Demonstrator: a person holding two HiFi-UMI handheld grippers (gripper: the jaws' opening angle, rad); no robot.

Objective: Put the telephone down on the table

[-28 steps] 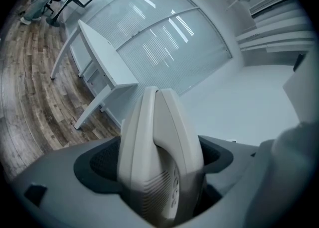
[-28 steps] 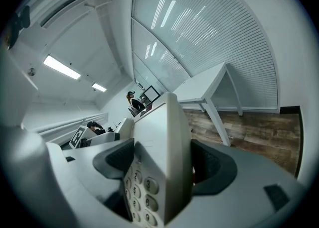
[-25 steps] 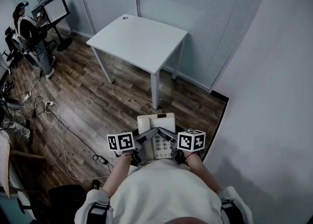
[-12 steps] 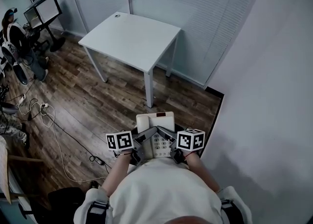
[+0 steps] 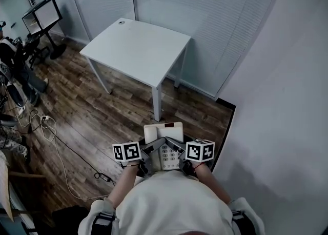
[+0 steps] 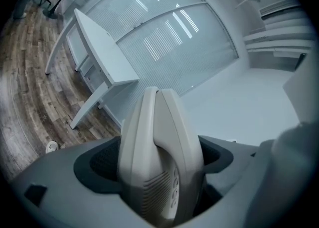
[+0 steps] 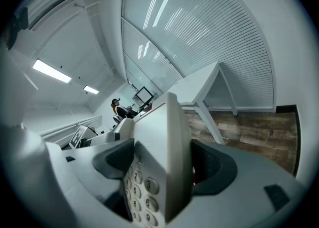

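A cream desk telephone [image 5: 164,141] with a keypad is held in the air close to the person's chest, above the wooden floor. My left gripper [image 5: 147,156] is shut on its left side, where the handset [image 6: 159,157] fills the jaws. My right gripper [image 5: 180,156] is shut on its right side, with the keypad edge [image 7: 159,162] between the jaws. The white square table [image 5: 137,49] stands ahead and slightly left, some way off; its top is bare apart from a small round fitting near the far corner.
A white wall [image 5: 287,105] runs close on the right. Windows with blinds [image 5: 205,18] stand behind the table. At the far left are a monitor on a stand [image 5: 43,16], a person [image 5: 10,59] and loose cables [image 5: 51,126] on the floor.
The view has shifted a little, so the table sits slightly nearer and more centred. Both grippers still hold the telephone in the same way.
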